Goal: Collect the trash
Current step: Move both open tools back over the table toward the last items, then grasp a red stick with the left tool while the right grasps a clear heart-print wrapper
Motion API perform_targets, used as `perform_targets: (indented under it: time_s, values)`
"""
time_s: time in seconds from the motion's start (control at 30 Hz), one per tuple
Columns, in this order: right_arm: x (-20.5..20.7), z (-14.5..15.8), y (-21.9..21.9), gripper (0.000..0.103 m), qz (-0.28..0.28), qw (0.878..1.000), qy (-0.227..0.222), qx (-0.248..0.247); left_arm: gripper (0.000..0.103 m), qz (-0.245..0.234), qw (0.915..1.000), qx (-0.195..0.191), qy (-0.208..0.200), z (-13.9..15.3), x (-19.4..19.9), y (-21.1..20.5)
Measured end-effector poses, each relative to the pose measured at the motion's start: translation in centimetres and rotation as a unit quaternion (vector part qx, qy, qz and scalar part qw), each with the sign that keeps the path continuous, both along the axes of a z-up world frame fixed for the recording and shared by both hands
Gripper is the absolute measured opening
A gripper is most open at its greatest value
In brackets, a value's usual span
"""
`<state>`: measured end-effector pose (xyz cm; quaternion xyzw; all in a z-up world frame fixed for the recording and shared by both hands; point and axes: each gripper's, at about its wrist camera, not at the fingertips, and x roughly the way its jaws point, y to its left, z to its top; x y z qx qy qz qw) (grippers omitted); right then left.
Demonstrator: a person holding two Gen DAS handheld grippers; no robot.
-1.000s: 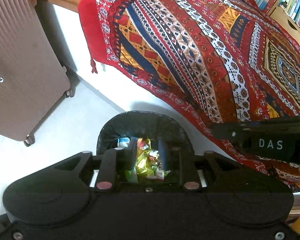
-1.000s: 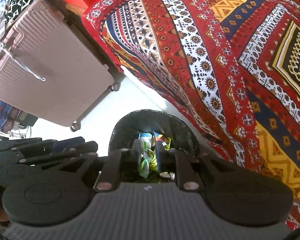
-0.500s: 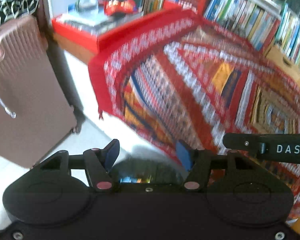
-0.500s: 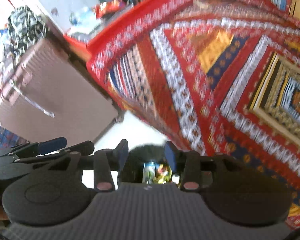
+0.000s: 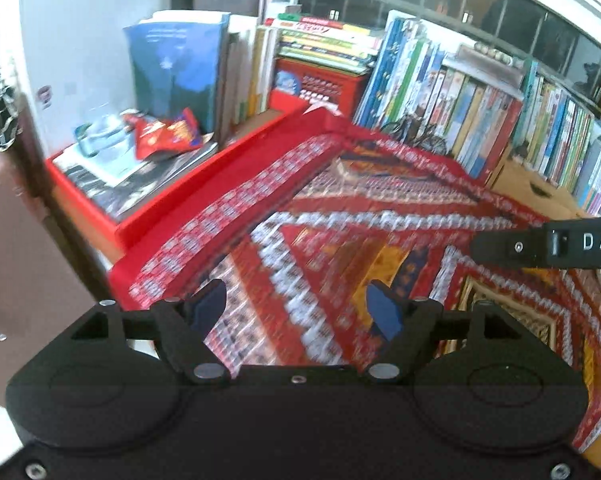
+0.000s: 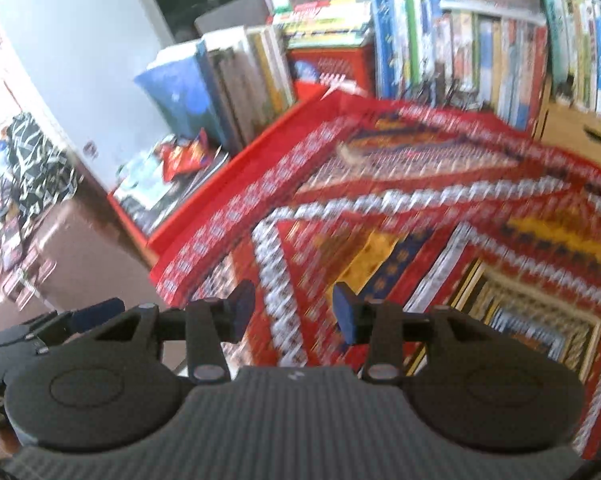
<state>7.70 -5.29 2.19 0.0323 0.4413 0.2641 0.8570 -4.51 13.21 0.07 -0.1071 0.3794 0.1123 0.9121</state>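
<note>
A crumpled red snack wrapper [image 5: 162,134] lies on magazines in a red tray [image 5: 180,196] at the far left of the table; it also shows in the right wrist view as the wrapper [image 6: 184,156]. A clear plastic piece [image 5: 100,136] lies beside it. My left gripper [image 5: 298,312] is open and empty above the red patterned cloth [image 5: 380,240]. My right gripper [image 6: 292,310] is open and empty over the same cloth [image 6: 420,208]. The bin is out of view. Both views are motion-blurred.
Rows of upright books [image 5: 460,92] line the back of the table. A brown suitcase [image 5: 16,260] stands at the left, seen also in the right wrist view as the suitcase [image 6: 72,256]. A wooden box [image 5: 536,192] sits at the right.
Both grippers opened over the black bin, dropping their wrappers into it, then swung up and away. The bin has left view; the table and books now fill both views.
</note>
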Motion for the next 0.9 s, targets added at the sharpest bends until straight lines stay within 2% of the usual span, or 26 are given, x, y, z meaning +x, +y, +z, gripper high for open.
perform_targets:
  time_s: [0.13, 0.23, 0.33, 0.4, 0.5, 0.7, 0.9]
  values:
    - [3.8, 1.2, -1.6, 0.060, -0.004, 1.000, -0.015, 0.004, 0.073, 0.011, 0.9994, -0.028, -0.018, 0.6, 3.7, -1.0]
    - [7.1, 1.7, -2.7, 0.061, -0.005, 1.000, -0.028, 0.010, 0.066, 0.019, 0.9987, -0.041, -0.025, 0.6, 7.2, -1.7]
    - [10.6, 2.0, -3.6, 0.061, 0.000, 0.999, -0.040, 0.009, 0.052, 0.020, 0.9981, -0.053, -0.024, -0.2, 10.8, -2.6]
    - [12.9, 2.0, -4.0, 0.062, 0.006, 0.999, -0.047, 0.006, 0.038, 0.020, 0.9978, -0.059, -0.020, -1.0, 12.9, -3.3]
    - [16.1, 1.4, -4.2, 0.063, 0.018, 0.999, -0.050, -0.004, 0.030, 0.021, 0.9974, -0.069, -0.007, -3.0, 15.9, -3.9]
    - [21.8, -1.7, -2.9, 0.063, 0.069, 0.997, -0.033, -0.025, 0.026, 0.031, 0.9960, -0.076, 0.036, -8.3, 21.5, -5.0]
    - [26.8, -5.6, -0.1, 0.066, 0.130, 0.991, -0.001, -0.042, 0.025, 0.077, 0.9901, -0.076, 0.090, -13.4, 25.4, -4.9]
